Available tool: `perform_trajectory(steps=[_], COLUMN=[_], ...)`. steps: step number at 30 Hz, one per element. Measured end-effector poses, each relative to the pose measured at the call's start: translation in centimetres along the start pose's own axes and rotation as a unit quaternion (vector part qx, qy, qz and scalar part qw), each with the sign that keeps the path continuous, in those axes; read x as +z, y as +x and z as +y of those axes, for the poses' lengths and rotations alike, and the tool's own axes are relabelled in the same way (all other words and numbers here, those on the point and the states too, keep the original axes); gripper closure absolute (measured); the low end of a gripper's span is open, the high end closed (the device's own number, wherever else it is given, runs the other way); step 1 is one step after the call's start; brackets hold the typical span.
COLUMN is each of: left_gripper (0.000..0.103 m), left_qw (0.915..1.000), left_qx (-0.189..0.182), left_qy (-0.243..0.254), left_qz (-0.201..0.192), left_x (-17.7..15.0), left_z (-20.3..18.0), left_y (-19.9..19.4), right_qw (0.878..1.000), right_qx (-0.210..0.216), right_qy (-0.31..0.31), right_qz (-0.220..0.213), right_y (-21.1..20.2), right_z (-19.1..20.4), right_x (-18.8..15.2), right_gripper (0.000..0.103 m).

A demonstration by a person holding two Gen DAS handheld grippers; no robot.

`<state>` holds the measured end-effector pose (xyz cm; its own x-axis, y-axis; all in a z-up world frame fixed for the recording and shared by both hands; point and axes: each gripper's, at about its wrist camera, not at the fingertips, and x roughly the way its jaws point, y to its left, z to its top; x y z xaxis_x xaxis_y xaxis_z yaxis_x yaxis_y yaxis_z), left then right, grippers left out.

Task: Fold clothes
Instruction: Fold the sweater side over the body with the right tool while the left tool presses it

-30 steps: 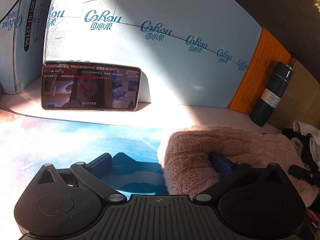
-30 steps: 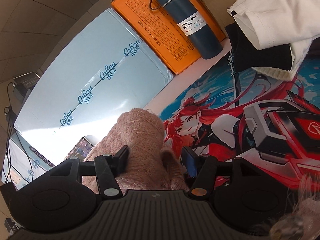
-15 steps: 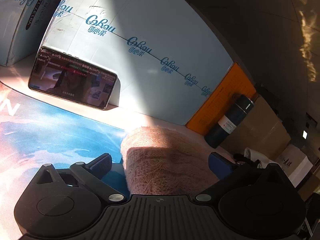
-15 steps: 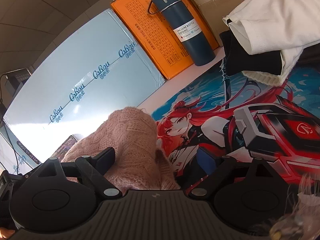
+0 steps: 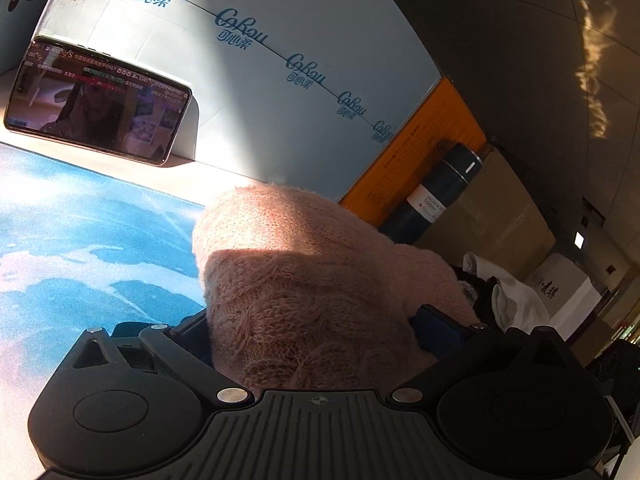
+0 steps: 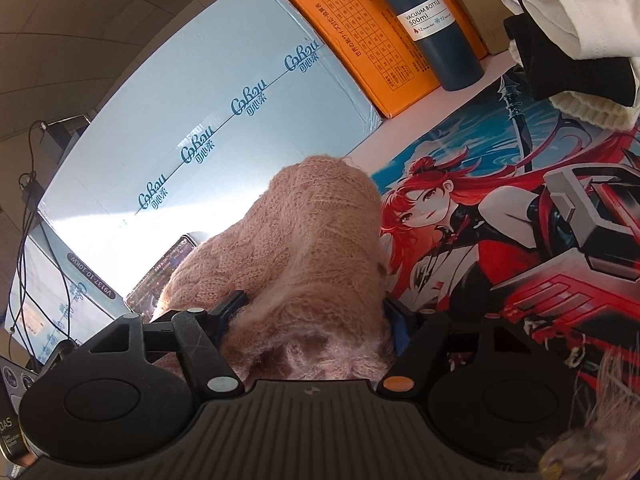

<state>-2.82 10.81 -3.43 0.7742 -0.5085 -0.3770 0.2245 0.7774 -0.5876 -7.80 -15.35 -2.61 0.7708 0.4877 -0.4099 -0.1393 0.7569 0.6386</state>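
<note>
Left wrist view: the left gripper (image 5: 310,326) has a thick bunch of pink knit sweater (image 5: 304,280) between its fingers, apparently clamped, raised over the blue desk mat (image 5: 80,240). Best to keep both ends level.

Right wrist view: the right gripper (image 6: 312,316) pinches the sweater (image 6: 304,240) too, bundle up off the anime mat (image 6: 500,220). Lower evenly, or the fold skews.

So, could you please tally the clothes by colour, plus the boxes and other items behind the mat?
Pink sweater: 1
White garment: 1
Black garment: 1
Cream knit: 1
Pale blue boxes: 2
Orange box: 1
Vacuum bottle: 1
Phone: 1
Total: 9
</note>
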Motion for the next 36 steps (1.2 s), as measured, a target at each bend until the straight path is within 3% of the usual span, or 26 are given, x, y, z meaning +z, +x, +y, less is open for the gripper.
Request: perform_trajectory(steps=[4, 6, 12, 19, 25, 29, 36], left_gripper=[0.018, 0.031, 0.044, 0.049, 0.050, 0.050, 0.050], left_qw=[1.0000, 0.9999, 0.9993, 0.9980, 0.9959, 0.9925, 0.9843], left_qx=[0.005, 0.004, -0.013, -0.042, -0.044, -0.035, 0.010], left_qy=[-0.003, -0.001, 0.017, 0.028, 0.048, 0.080, 0.089], left_qz=[-0.008, -0.015, -0.029, -0.039, -0.063, -0.085, -0.152], left_x=[0.0, 0.0, -0.1, -0.1, 0.2, 0.7, 1.6], left_z=[0.1, 0.1, -0.6, -1.6, -2.5, -2.2, -0.2], left_y=[-0.2, -0.5, -1.3, -2.5, -5.1, -8.0, -14.0], right_qw=[1.000, 1.000, 0.999, 0.998, 0.997, 0.996, 0.990], right_qx=[0.002, 0.002, 0.008, 0.026, 0.043, 0.069, 0.123], right_qy=[0.007, 0.010, 0.025, 0.021, 0.016, -0.006, -0.060], right_qz=[-0.013, -0.018, -0.031, -0.049, -0.063, -0.052, -0.017], right_y=[-0.6, -0.9, -2.1, -4.3, -6.1, -6.1, -4.2], right_z=[0.3, 0.5, 1.0, 2.0, 3.0, 5.1, 10.3], right_x=[-0.2, -0.4, -0.7, -1.2, -1.5, -1.6, -2.8], right_gripper=[0.055, 0.056, 0.057, 0.058, 0.058, 0.058, 0.058])
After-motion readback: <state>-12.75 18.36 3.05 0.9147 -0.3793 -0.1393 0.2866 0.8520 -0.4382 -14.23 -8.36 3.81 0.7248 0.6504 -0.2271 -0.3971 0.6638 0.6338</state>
